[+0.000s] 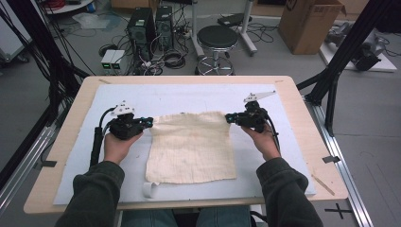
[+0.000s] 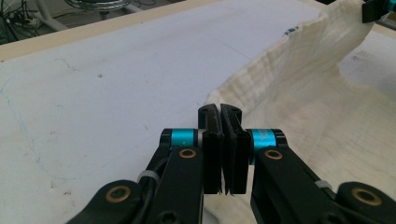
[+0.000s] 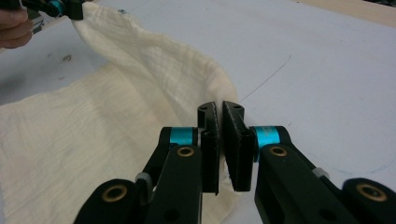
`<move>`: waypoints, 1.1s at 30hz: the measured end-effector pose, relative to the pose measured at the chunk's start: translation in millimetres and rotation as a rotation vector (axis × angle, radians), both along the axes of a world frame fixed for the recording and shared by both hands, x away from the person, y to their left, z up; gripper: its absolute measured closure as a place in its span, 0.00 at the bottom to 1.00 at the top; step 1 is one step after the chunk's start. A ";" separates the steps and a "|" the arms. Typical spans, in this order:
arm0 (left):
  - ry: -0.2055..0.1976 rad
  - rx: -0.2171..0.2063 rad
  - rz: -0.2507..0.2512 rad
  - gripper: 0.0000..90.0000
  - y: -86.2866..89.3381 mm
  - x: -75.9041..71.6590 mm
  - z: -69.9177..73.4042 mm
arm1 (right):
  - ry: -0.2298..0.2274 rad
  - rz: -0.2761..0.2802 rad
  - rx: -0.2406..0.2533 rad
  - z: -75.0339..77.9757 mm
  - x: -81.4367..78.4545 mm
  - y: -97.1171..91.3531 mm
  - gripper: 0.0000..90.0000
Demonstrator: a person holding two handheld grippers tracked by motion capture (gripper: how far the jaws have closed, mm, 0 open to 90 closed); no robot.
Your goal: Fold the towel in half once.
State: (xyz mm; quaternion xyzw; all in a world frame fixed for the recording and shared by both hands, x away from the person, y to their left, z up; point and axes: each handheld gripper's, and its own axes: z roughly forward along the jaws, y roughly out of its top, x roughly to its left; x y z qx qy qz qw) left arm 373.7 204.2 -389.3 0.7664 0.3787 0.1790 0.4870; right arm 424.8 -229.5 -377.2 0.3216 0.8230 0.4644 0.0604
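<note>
Cream cloth, light, limp, crease-prone, spread mid-worktop; far corners pinched and lifted by left gripper and right gripper, both clamped on cloth; best held at corners.

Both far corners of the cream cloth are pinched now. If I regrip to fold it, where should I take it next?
Probably the two near corners of the cream cloth, each from its own outer side, jaws low. That edge lies flat on the white mat, corners free. The left gripper and right gripper are shut on the raised far corners.
</note>
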 end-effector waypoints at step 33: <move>-0.046 0.095 -0.154 0.97 0.8 -77.1 -16.3 | -0.025 0.104 -0.051 -19.2 -68.2 -7.1 0.95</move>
